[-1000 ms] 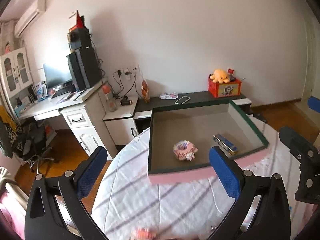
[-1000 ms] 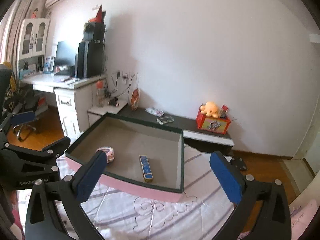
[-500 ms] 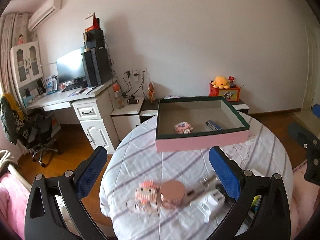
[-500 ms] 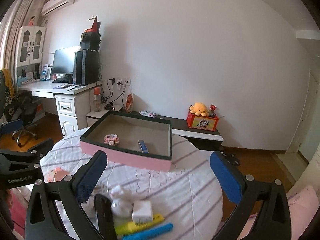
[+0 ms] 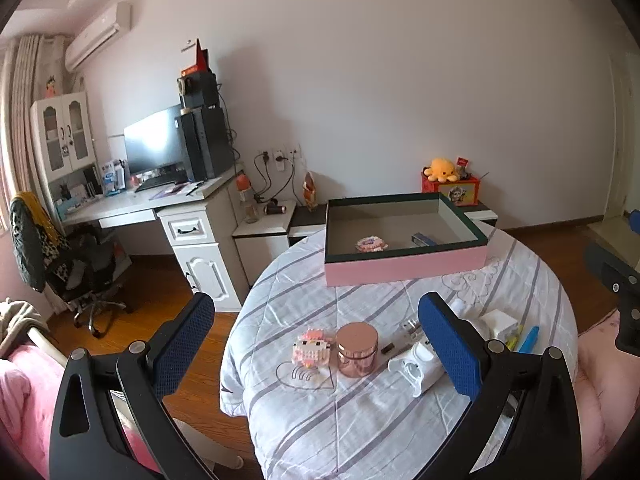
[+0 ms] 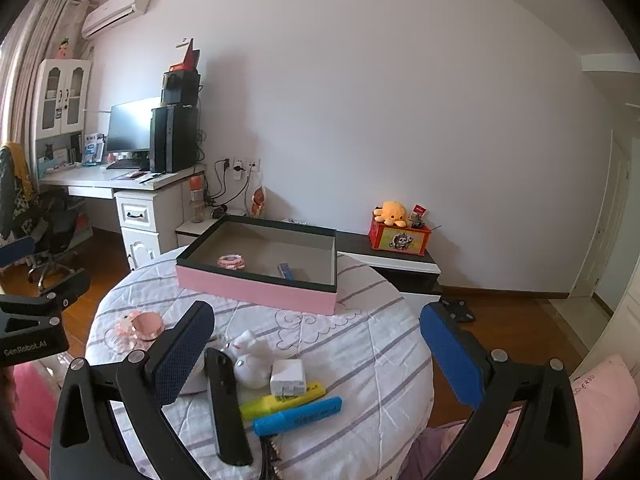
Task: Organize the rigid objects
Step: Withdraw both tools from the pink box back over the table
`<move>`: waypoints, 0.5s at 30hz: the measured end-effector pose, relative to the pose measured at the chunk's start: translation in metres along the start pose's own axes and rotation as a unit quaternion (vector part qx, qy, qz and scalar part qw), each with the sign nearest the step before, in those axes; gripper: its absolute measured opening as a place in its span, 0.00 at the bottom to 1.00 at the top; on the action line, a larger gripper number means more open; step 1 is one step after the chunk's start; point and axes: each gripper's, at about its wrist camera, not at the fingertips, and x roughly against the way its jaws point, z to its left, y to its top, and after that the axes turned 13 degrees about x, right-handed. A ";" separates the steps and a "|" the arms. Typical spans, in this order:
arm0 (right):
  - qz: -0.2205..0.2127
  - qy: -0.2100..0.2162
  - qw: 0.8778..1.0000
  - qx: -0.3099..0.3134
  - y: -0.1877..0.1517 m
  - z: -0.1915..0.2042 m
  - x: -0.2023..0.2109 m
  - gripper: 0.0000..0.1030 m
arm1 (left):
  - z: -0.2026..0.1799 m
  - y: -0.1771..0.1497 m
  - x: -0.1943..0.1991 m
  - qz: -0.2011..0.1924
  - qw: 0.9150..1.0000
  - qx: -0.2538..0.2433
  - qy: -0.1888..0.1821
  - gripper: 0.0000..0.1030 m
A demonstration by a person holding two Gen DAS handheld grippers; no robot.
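Hovering with both my left gripper [image 5: 316, 340] and right gripper [image 6: 316, 354] spread wide and empty, I see the rose-gold jar [image 5: 357, 349] well short of the pink box [image 5: 404, 266], with the block toy [image 5: 311, 350] just beside it.

**What I can't make out from here**

In my left view, my own right-hand finger pad [image 5: 448, 352] covers part of the white plug adapter [image 5: 416, 364] and most of the white things behind it. The yellow and blue markers [image 5: 528, 338] show only as tips past it. My right gripper [image 5: 620, 284] is cut off by the frame's edge.

In my right view, the pink block toy [image 6: 124, 326] is blurred and partly behind the rose-gold jar [image 6: 148, 326]. The box's [image 6: 256, 290] near wall hides the lower end of the blue item [image 6: 286, 270] inside. The black handle's [image 6: 224, 404] near end and the comb-like teeth [image 6: 272, 452] beside it run under my gripper. Print on the markers is too small to read.
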 end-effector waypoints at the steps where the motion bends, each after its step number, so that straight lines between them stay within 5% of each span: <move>1: 0.001 0.000 1.000 0.001 -0.001 0.001 0.001 1.00 | 0.001 -0.001 0.002 0.000 1.000 -0.001 0.000 1.00; 15: 0.036 -0.002 0.999 -0.006 -0.034 0.000 0.000 1.00 | 0.012 -0.027 -0.004 0.030 1.000 -0.005 -0.002 1.00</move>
